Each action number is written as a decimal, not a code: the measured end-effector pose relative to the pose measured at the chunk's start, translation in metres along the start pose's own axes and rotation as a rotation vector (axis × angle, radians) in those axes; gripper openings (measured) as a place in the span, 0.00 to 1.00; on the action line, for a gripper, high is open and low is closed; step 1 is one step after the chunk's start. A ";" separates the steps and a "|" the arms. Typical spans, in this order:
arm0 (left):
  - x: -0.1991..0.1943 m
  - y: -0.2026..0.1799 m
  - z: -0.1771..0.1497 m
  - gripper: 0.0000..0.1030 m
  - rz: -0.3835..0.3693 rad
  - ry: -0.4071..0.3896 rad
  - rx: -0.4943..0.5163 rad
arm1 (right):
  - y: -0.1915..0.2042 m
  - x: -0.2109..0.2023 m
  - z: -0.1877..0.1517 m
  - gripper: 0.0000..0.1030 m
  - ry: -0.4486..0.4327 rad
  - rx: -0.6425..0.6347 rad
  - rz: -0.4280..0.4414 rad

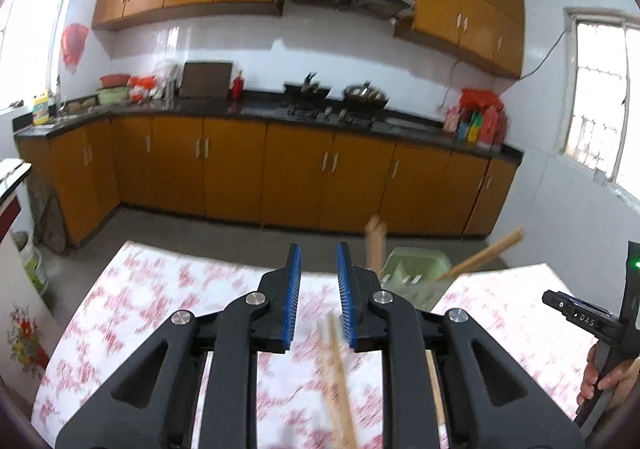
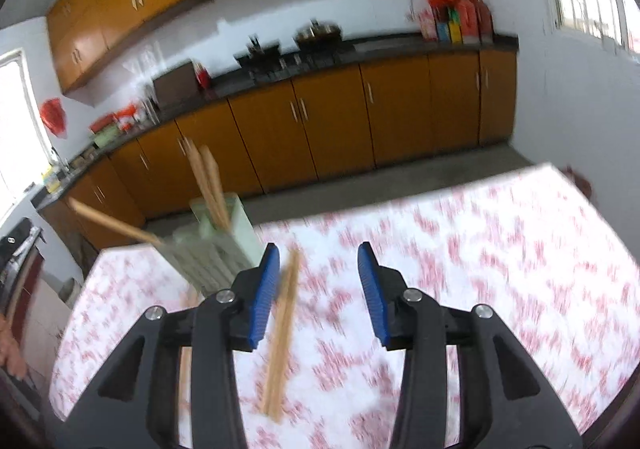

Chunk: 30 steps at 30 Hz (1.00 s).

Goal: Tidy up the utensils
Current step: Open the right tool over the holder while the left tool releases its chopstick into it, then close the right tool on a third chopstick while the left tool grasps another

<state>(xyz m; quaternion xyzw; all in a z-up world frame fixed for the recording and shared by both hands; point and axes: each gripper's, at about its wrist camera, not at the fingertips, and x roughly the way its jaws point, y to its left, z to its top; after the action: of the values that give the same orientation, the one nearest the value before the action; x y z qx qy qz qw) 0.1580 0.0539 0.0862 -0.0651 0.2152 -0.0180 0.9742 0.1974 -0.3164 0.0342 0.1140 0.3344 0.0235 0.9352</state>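
Two grippers: both have blue ribbed pads and black arms, over a table covered in white cloth with a red floral print (image 2: 500,249).
Left gripper (image 1: 318,289): jaws a little apart, nothing between the pads; released.
Right gripper (image 2: 320,289): jaws well apart, pads pressing on nothing; released.
Loose utensils: a pair of long pale wooden chopsticks (image 2: 282,333) lies on the cloth below the right gripper's gap, close to its left pad.
Holder: a pale green slotted plastic utensil caddy (image 2: 216,245) stands near the far table edge with several chopsticks (image 2: 206,185) already in it, leaning outward.
Stage: judged to be lining up for the next pickup.
Risk: the pair may split or roll if only one stick is pinched.
Risk: the light caddy could tip if either gripper knocks the leaning sticks.
Blur: both views are smeared, so exact contact is hard to read.
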 end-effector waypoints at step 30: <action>0.091 0.021 -0.126 0.19 0.021 0.382 -0.049 | 0.051 0.123 -0.098 0.09 0.280 -0.148 0.018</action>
<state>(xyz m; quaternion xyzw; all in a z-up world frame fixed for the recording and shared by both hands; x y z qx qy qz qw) 0.1873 0.0539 -0.0681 -0.0820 0.3973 -0.0147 0.9139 0.2324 -0.2327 -0.1035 0.0435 0.4579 0.0719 0.8850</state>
